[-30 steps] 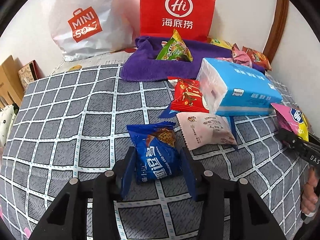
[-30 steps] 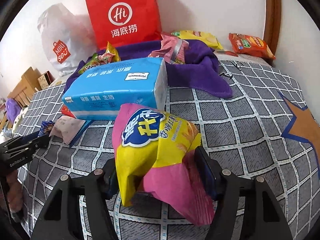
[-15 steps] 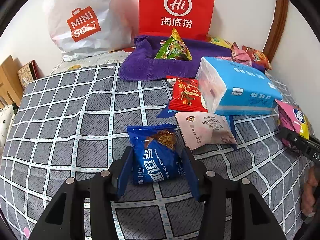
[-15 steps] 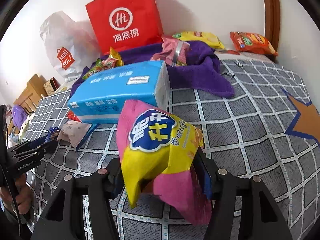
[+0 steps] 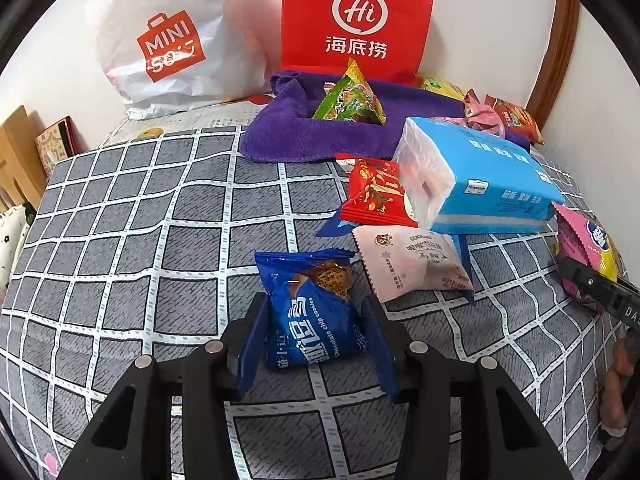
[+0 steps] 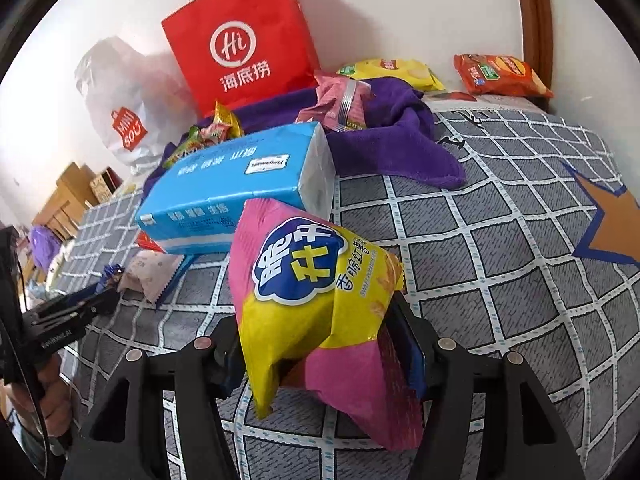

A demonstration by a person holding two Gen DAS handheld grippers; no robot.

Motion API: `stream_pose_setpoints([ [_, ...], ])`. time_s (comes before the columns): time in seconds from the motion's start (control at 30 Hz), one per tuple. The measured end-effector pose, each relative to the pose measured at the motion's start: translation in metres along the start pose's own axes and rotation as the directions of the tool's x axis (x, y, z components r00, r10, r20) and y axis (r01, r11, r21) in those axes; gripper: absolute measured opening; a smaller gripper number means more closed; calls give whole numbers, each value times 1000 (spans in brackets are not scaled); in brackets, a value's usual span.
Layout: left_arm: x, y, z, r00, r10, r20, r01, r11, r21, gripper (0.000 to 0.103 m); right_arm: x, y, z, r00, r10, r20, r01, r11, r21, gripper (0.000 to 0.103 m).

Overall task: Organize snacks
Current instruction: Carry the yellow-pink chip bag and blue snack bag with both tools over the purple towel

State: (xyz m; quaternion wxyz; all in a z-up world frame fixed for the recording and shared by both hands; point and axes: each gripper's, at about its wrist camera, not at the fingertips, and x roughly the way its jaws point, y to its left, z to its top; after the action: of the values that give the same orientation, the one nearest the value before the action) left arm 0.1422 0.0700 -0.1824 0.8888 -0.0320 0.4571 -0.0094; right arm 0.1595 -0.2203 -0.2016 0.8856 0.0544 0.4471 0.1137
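My left gripper (image 5: 316,312) is shut on a blue chocolate chip cookie pack (image 5: 314,304) and holds it just above the grey checked bedspread (image 5: 160,216). My right gripper (image 6: 320,336) is shut on a pink and yellow chip bag (image 6: 312,300), lifted off the bed; the bag also shows at the right edge of the left wrist view (image 5: 588,248). A pale pink snack pack (image 5: 416,262) and a red snack pack (image 5: 376,194) lie beside a blue tissue pack (image 5: 480,178). A green snack bag (image 5: 350,100) sits on a purple towel (image 5: 288,132).
A red paper bag (image 5: 356,20) and a white plastic bag (image 5: 168,40) stand against the wall. A yellow chip bag (image 6: 392,72), an orange chip bag (image 6: 500,76) and a pink pack (image 6: 340,104) lie at the back. Wooden furniture (image 5: 16,148) stands at the left.
My right gripper has lifted the pink and yellow bag higher off the bed and tilted it. My left gripper has drawn the blue cookie pack slightly back and up.
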Motion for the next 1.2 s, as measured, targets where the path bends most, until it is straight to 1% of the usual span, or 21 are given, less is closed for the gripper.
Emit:
stream_pose_setpoints([
  [0.03,-1,1,1,1000,6,0,-6,1000,-3,40,0,3,0,1000,-14,-3,14,1000,-16,62],
  [0.1,-1,2,1,1000,5,1,-5,1000,-7,40,1,7,0,999,-33,-7,32,999,-44,62],
  [0.3,-2,6,2,1000,-13,7,13,999,-33,38,-2,9,-1,999,-52,3,52,996,-69,59],
  [0.43,-6,7,1,1000,-1,5,1,999,-36,38,-7,10,-2,999,-51,20,52,995,-86,55],
  [0.57,-14,11,-1,999,-33,-18,33,999,-44,38,-15,13,-4,999,-45,26,47,994,-97,55],
  [0.63,-22,14,-1,999,-32,-15,31,998,-52,38,-22,17,-4,999,-31,29,34,994,-105,54],
  [0.73,-36,14,0,998,-65,-2,65,996,-66,38,-38,24,-2,998,-9,63,16,993,-116,54],
  [0.83,-45,10,4,996,-89,10,90,994,-64,38,-51,32,1,995,-3,95,15,992,-129,54],
  [0.93,-55,4,9,992,-127,14,127,990,-60,38,-61,38,7,994,12,107,2,991,-133,54],
  [1.0,-61,-1,14,986,-165,16,166,985,-55,38,-68,42,12,993,4,117,12,990,-138,54],
  [1.2,-74,-14,34,974,-223,28,224,973,-53,38,-80,49,32,992,-8,127,23,992,-121,54],
])
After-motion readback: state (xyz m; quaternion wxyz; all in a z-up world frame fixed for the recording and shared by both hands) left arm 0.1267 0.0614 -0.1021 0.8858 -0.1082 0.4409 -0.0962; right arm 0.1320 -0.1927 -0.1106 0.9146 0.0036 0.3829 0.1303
